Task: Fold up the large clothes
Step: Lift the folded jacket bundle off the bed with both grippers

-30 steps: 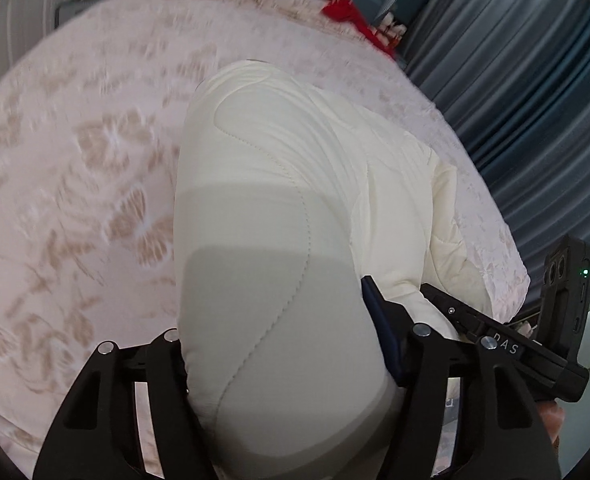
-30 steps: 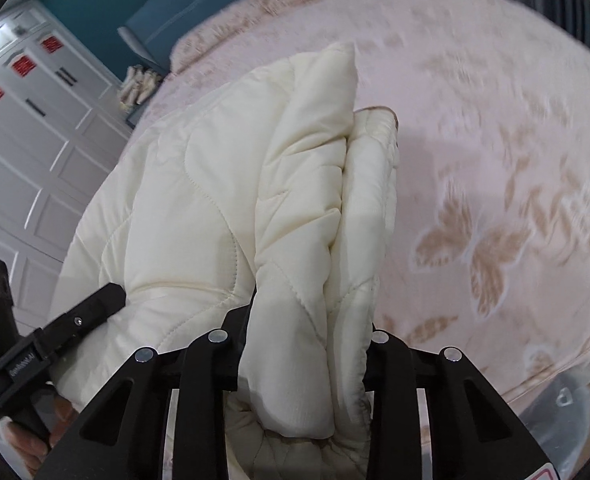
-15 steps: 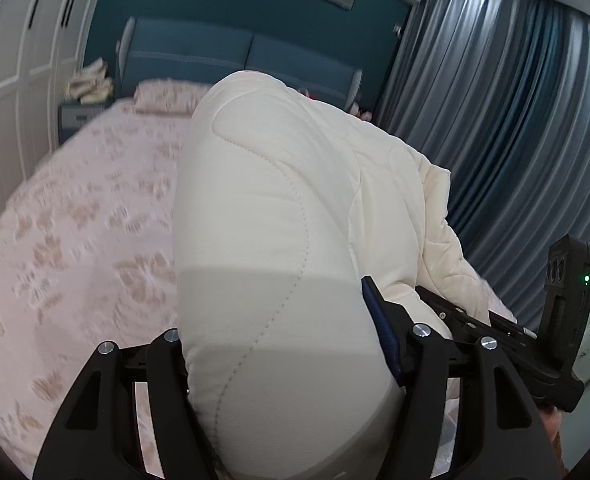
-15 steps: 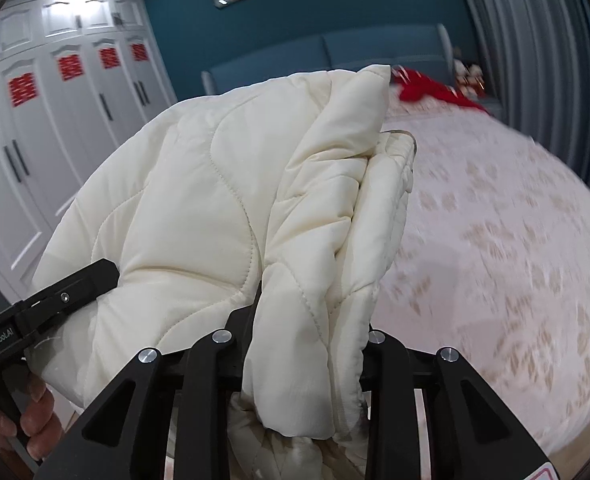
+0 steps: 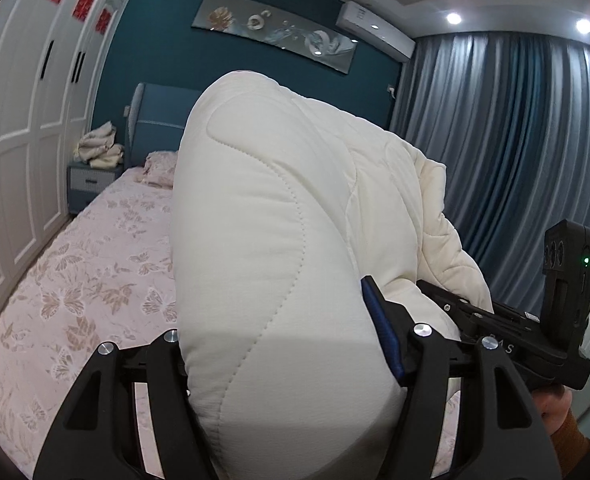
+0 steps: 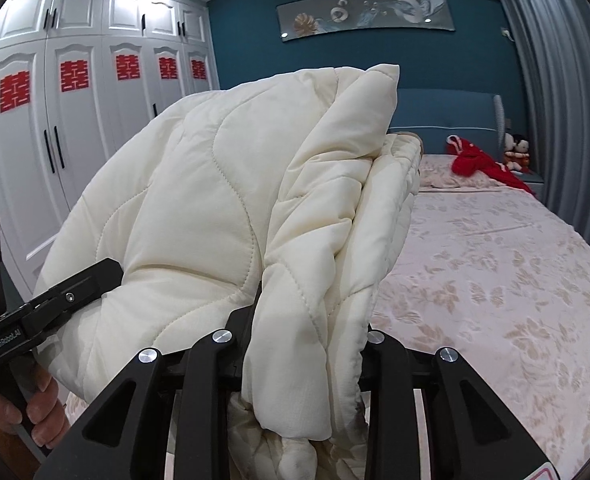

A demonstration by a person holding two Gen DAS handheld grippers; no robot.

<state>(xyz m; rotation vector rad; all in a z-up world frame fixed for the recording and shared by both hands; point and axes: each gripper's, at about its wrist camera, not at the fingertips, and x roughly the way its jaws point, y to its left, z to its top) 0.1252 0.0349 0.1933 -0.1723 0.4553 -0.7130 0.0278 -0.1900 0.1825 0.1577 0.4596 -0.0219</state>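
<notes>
1. The bed [image 6: 495, 280], under a pink butterfly-print cover, fills the room from 6 to 3 o'clock in the right wrist view and from 9 to 7 o'clock in the left wrist view. White wardrobe doors [image 6: 75, 128] stand at 10 o'clock on the right camera, grey curtains [image 5: 515, 152] at 3 o'clock on the left.

2. The cream quilted coat [image 5: 275, 240] is the task's thing. It is held up in the air over the near edge of the bed and bulges across the centre of both views, with a doubled edge [image 6: 335, 240] running from 12 to 6 o'clock on the right camera.

3. The left gripper [image 5: 287, 360] is clenched on a thick padded roll of the coat, which fills the gap between its fingers.

4. The right gripper [image 6: 307, 344] is likewise grasping the coat, pinching the doubled quilted edge.

5. A red garment [image 6: 483, 164] lies well apart at 2 o'clock, near the headboard.

6. Judged from this, the step in hand is a carry or lift within the fold, with the coat gathered between both grippers. The next move likely calls for lowering it flat onto the bare cover, with both grips kept tight until fabric rests, so the layers do not slide apart.
</notes>
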